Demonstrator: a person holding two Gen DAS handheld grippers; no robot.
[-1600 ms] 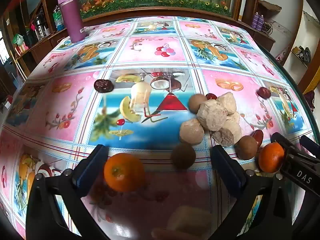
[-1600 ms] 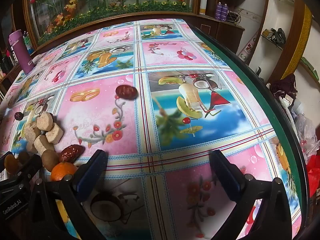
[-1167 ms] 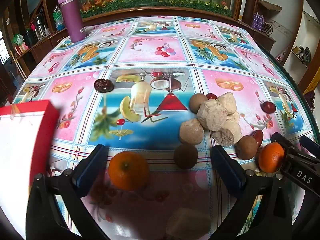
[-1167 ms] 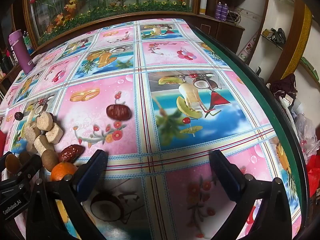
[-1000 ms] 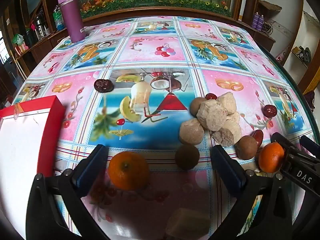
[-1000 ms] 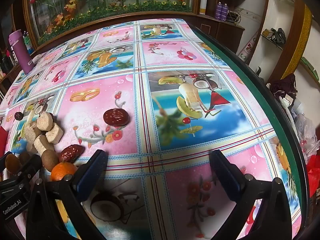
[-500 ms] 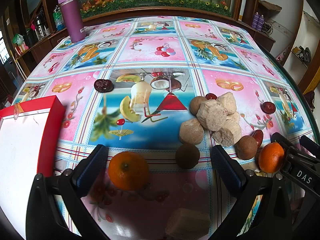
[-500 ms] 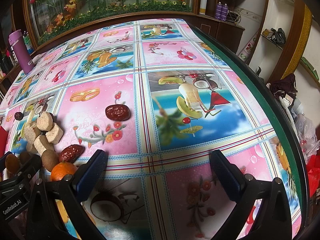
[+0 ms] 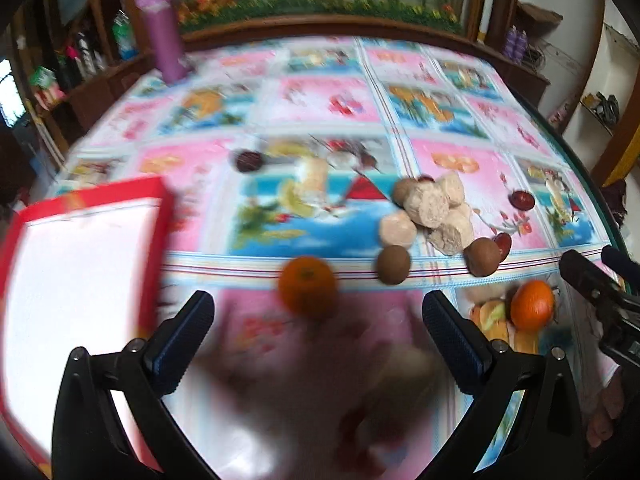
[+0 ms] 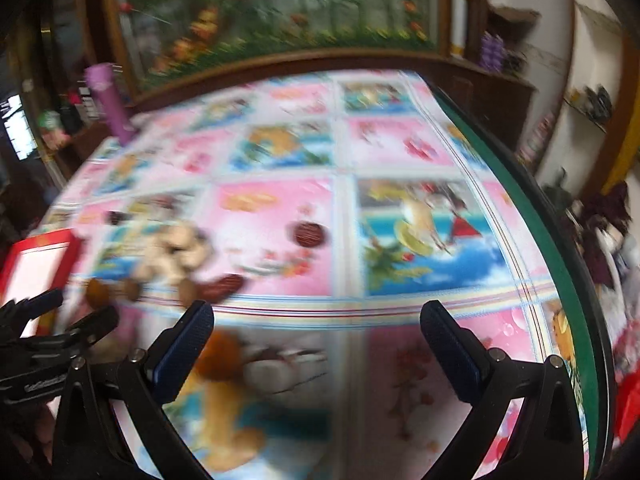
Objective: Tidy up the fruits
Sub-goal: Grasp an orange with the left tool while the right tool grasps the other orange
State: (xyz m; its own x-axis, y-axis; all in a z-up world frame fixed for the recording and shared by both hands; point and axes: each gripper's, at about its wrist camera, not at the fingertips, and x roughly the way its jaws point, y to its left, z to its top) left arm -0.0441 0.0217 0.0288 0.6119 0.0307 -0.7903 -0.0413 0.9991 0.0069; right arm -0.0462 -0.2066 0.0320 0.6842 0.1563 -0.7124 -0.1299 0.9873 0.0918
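Observation:
Both views are motion-blurred. My left gripper (image 9: pixel 316 336) is open above the patterned tablecloth, with an orange (image 9: pixel 307 290) just beyond its fingertips. A second orange (image 9: pixel 532 304) lies to the right, near my other gripper. Brown round fruits (image 9: pixel 394 264) and pale lumps (image 9: pixel 430 208) cluster at centre right, with dark red dates (image 9: pixel 523 200) around them. A red-rimmed white box (image 9: pixel 76 264) sits at the left. My right gripper (image 10: pixel 318 338) is open and holds nothing; a dark date (image 10: pixel 309 233) lies ahead of it and the fruit pile (image 10: pixel 172 252) to its left.
A purple bottle (image 9: pixel 160 32) stands at the table's far left edge. The table's green rim (image 10: pixel 532 208) curves down the right side, with shelves and clutter beyond it. A planter wall of flowers backs the table.
Both grippers have lifted and pulled back, so the views tilt up and blur. The orange now lies beyond the left fingertips instead of between the fingers. The red box sits further in.

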